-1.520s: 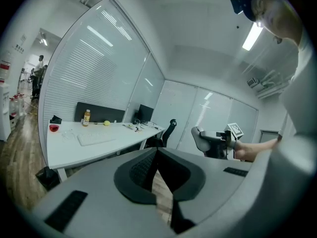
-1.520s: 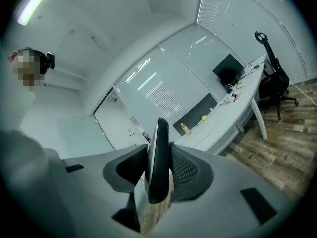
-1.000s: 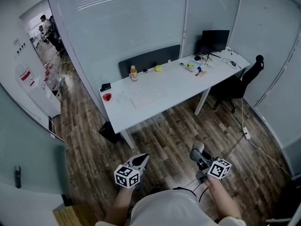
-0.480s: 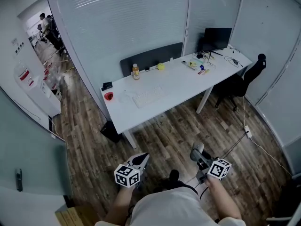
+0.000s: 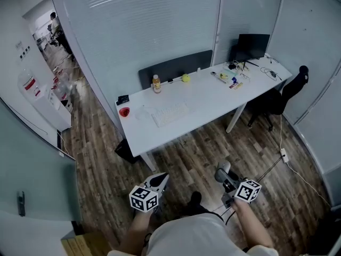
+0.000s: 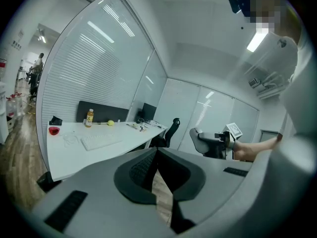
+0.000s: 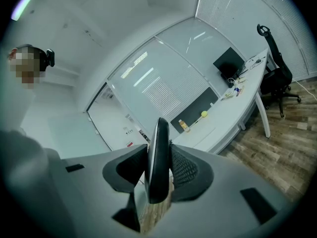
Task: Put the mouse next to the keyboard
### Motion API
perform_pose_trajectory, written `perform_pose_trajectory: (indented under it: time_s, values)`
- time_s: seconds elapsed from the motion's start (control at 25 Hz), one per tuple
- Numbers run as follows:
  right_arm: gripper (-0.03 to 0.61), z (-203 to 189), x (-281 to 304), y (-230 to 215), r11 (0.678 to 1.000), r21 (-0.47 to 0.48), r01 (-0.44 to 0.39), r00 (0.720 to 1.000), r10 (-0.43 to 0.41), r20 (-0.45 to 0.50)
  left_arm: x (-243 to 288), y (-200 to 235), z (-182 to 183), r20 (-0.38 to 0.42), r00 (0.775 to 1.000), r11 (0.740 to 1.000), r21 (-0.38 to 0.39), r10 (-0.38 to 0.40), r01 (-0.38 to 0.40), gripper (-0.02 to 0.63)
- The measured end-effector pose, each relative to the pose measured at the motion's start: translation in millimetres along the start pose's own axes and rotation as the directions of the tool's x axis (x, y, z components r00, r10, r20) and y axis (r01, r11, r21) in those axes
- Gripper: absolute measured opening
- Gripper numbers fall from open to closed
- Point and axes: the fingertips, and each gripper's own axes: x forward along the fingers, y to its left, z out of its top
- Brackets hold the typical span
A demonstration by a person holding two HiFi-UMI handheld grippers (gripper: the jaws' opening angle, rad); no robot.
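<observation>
A white keyboard (image 5: pixel 169 113) lies on the long white desk (image 5: pixel 208 103) across the room, some way ahead of both grippers. My right gripper (image 5: pixel 222 174) is low at the right, over the wood floor, shut on the mouse (image 5: pixel 224 167). In the right gripper view the mouse (image 7: pixel 159 160) stands edge-on as a dark slab, clamped between the pads. My left gripper (image 5: pixel 159 180) hangs at the left, shut with nothing in it. In the left gripper view its jaw tips (image 6: pixel 157 152) meet, with the keyboard (image 6: pixel 100 141) far beyond.
On the desk stand an orange bottle (image 5: pixel 156 83), a yellow ball (image 5: pixel 185 78), a red item (image 5: pixel 124 112) and a dark monitor (image 5: pixel 253 46) with small clutter by it. A black office chair (image 5: pixel 277 97) sits at the desk's right end. Glass partitions wall the room.
The person has stepped toward the desk, carrying both grippers forward; a shoe now shows between them. The mouse stays clamped in the right gripper.
</observation>
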Motion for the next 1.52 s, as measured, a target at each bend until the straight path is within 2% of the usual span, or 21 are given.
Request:
perform_pose_trajectory:
  time_s: [0.32, 0.6, 0.72, 1.08, 1.52]
  values:
    - [0.152, 37, 33, -34, 0.999, -0.002, -0.034, 0.999, 0.034, -0.029, 51, 17, 17, -0.007, 1.0, 1.0, -0.011, 0.021, -0.021, 0.017]
    - [0.152, 80, 63, -58, 0.985, 0.089, -0.146, 0.989, 0.145, 0.014, 100, 26, 40, 0.01, 0.999, 0.999, -0.019, 0.046, -0.046, 0.017]
    - [0.152, 97, 77, -71, 0.981, 0.097, -0.171, 0.985, 0.17, 0.018, 118, 33, 48, 0.006, 0.998, 0.998, -0.021, 0.064, -0.064, 0.018]
    - [0.152, 125, 104, -114, 0.98, 0.088, -0.181, 0.982, 0.184, -0.032, 160, 50, 63, 0.013, 0.993, 0.993, -0.028, 0.117, -0.116, 0.018]
    - [0.152, 145, 136, -145, 0.982, 0.112, -0.154, 0.985, 0.161, -0.061, 189, 70, 65, -0.007, 0.992, 0.989, -0.066, 0.129, -0.129, 0.017]
